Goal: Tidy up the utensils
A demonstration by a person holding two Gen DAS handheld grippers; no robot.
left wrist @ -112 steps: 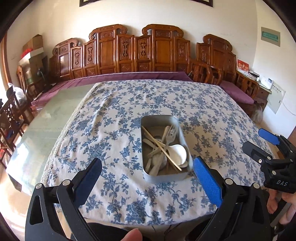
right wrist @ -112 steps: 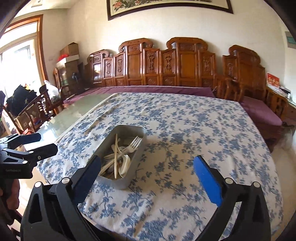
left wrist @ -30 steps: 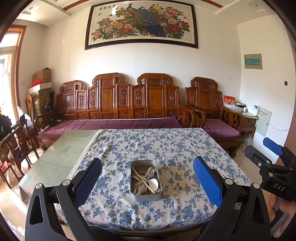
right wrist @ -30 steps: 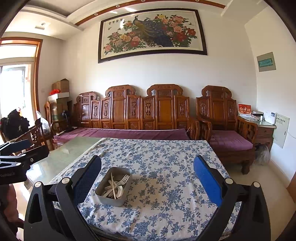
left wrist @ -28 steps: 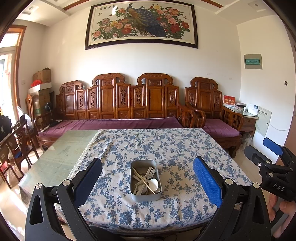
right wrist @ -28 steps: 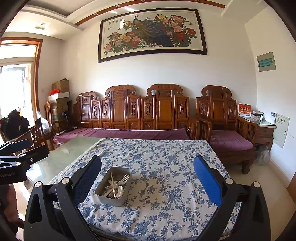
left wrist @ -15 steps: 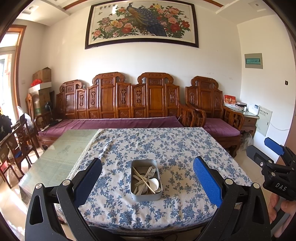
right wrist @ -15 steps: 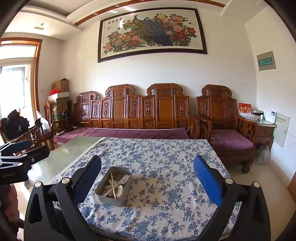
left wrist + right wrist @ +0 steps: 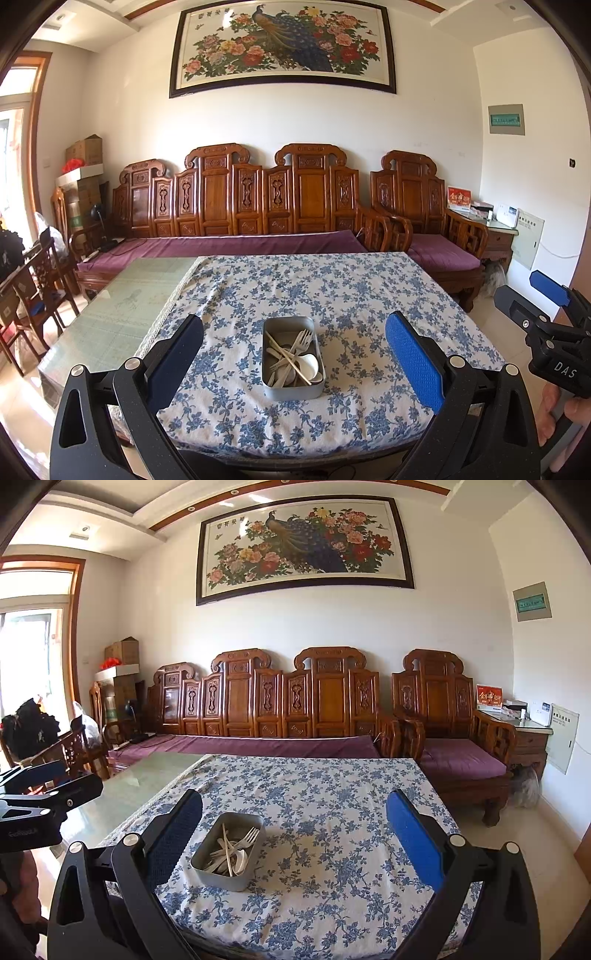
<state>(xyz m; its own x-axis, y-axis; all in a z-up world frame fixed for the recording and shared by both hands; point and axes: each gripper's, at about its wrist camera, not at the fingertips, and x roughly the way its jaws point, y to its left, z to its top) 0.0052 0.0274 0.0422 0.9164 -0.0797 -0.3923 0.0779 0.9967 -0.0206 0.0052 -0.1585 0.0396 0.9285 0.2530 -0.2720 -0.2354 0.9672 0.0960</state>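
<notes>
The surface (image 9: 332, 288) carries a blue flowered cloth (image 9: 369, 295). On it, near the 6 o'clock edge, stands a grey metal tin (image 9: 293, 387) holding forks, spoons and chopsticks (image 9: 291, 354). Left gripper (image 9: 293, 363) and right gripper (image 9: 293, 843) hover apart from it, fingers released and empty

We see a bright, daylit room; light pours in from the window (image 9: 29, 646) at the left, blown out to white. The glass tabletop (image 9: 122, 306) carries a soft sheen. Fisheye bending curves the walls, and dark vignetting fills every corner. Focus looks sharp throughout.
</notes>
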